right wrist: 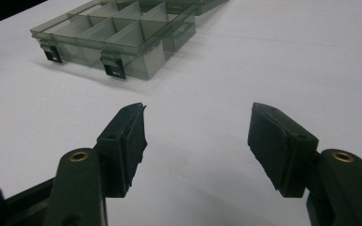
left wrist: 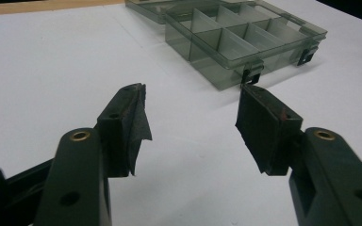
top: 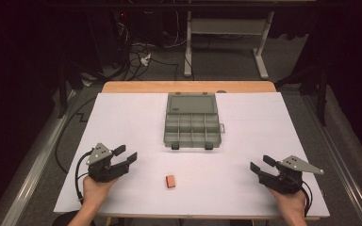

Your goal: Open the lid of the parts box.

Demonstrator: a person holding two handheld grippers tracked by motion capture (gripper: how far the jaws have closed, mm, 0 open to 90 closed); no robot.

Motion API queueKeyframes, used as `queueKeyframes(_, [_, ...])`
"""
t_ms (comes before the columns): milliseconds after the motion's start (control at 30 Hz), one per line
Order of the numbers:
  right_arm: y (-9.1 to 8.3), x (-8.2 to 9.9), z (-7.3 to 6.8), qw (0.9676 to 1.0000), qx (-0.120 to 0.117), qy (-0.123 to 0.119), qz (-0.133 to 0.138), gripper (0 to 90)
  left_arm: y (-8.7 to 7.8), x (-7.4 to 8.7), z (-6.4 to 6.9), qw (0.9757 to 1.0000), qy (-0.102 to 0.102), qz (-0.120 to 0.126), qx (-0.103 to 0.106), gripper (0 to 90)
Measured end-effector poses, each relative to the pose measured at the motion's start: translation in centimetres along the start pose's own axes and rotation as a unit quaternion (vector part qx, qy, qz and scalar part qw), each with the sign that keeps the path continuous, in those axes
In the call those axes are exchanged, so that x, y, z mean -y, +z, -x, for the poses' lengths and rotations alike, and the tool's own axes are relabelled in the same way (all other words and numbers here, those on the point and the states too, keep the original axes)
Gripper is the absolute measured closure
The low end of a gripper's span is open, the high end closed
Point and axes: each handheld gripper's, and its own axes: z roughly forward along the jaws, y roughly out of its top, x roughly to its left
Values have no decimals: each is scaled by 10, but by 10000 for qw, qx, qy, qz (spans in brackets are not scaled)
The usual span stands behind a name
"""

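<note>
A grey see-through compartment box [top: 191, 125] lies open in the middle of the white table top, its lid folded back and two dark latches facing me. A small orange block [top: 171, 181] rests on the table in front of it, near the front edge. My left gripper [top: 125, 154] is at the front left, held low in a hand, open with nothing between its jaws. At the front right my right gripper [top: 260, 164] is likewise open and empty. The left gripper view looks between its jaws [left wrist: 191, 122] at the box [left wrist: 245, 40]. Beyond my right gripper [right wrist: 195, 134] lies the box [right wrist: 118, 35].
The white sheet [top: 122, 117] covers a wooden table whose far edge [top: 188, 86] shows behind the box. A desk frame [top: 226, 33] and tangled cables [top: 141, 56] stand on the dark floor beyond. Cables trail off the table's left side.
</note>
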Motion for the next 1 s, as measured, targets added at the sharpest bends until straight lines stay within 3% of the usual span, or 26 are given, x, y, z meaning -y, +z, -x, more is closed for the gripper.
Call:
queueKeyframes(500, [-9, 9, 2, 9998, 62, 35, 188, 360, -5, 15, 4, 9998, 107, -121, -106, 424])
queueKeyframes(733, [-14, 10, 3, 9994, 95, 84, 320, 359, -11, 21, 6, 9999, 128, -61, -92, 420])
queueKeyframes(1000, [-13, 9, 2, 9992, 105, 47, 378, 358, -9, 22, 2, 9999, 5, -133, -74, 420])
